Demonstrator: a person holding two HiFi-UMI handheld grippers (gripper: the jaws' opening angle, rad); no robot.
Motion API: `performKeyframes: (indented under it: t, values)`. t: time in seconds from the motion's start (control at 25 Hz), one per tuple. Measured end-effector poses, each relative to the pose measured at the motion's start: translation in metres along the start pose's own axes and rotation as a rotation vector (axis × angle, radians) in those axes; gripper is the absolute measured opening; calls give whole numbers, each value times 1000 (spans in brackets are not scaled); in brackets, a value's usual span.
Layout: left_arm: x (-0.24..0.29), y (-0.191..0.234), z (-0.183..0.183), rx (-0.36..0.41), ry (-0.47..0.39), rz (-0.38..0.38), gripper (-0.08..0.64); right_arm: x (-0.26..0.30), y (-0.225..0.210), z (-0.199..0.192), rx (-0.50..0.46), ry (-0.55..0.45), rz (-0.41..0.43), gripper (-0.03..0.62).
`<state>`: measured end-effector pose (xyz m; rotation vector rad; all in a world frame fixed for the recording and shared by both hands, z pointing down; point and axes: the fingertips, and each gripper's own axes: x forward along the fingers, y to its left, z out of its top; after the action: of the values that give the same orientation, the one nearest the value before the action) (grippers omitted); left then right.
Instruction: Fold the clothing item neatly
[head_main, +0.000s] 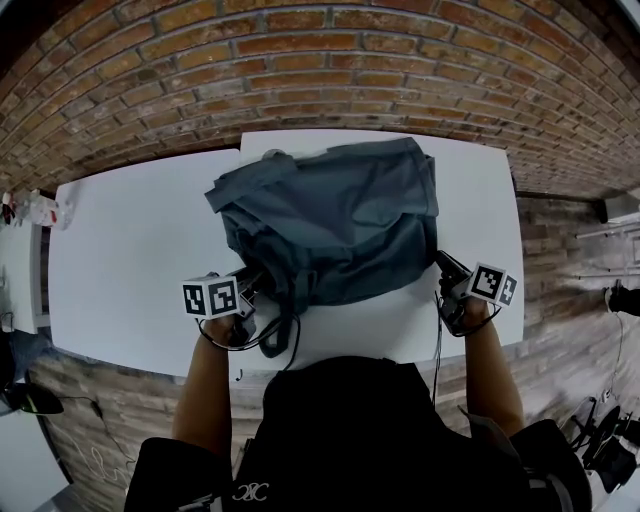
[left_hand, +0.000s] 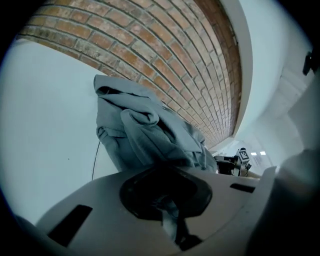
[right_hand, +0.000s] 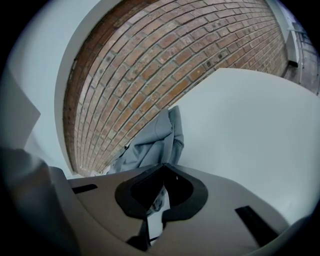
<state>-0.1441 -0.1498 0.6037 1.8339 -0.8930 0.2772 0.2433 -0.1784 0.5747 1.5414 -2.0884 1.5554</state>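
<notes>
A grey-blue garment (head_main: 335, 220) lies bunched in loose folds on the white table (head_main: 130, 250), reaching from the near edge toward the brick wall. My left gripper (head_main: 250, 282) is shut on the garment's near left corner, and a strip of the cloth (left_hand: 170, 222) shows pinched between its jaws. My right gripper (head_main: 446, 264) is shut on the near right corner, with cloth (right_hand: 157, 200) caught in its jaws. The rest of the garment (left_hand: 145, 135) rises in a heap ahead of the left gripper (left_hand: 170, 200). From the right gripper (right_hand: 161, 185) the garment (right_hand: 152, 142) trails away left.
A red brick wall (head_main: 300, 60) runs close behind the table. The table's near edge (head_main: 380, 355) is just in front of the person's body. A thin dark cord (head_main: 283, 335) loops off that edge by the left gripper. Small items (head_main: 40, 208) sit at the far left.
</notes>
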Motion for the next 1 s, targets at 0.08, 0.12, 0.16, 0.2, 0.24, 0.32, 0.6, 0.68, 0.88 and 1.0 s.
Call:
performKeyframes:
  t: [0.08, 0.12, 0.16, 0.2, 0.24, 0.32, 0.6, 0.68, 0.88, 1.0]
  values:
    - [-5, 2, 1, -1, -10, 15, 3, 0, 0, 0, 0, -3, 0, 7]
    - [-10, 3, 2, -6, -22, 21, 3, 0, 0, 1, 0, -4, 0, 8]
    - [-16, 4, 3, -13, -35, 28, 2, 0, 0, 1, 1, -5, 0, 8]
    - [-24, 6, 3, -20, -48, 38, 2, 0, 0, 1, 2, -5, 0, 7]
    - [-33, 8, 3, -28, -60, 47, 2, 0, 0, 1, 2, -5, 0, 8]
    - [-52, 11, 1, -49, -83, 63, 2, -1, -1, 1, -1, -6, 2, 8]
    - [-113, 34, -39, -129, -78, 155, 2, -22, -4, 2, -22, -1, 18, 6]
    - [-117, 45, -57, -183, -52, 169, 2, -28, -13, -4, -9, 13, 2, 6]
    - [-120, 41, -84, -221, 12, 150, 2, -44, -38, -31, 38, 69, -45, 5]
    - [-122, 37, -110, -247, 63, 139, 2, -58, -47, -54, 54, 107, -72, 5]
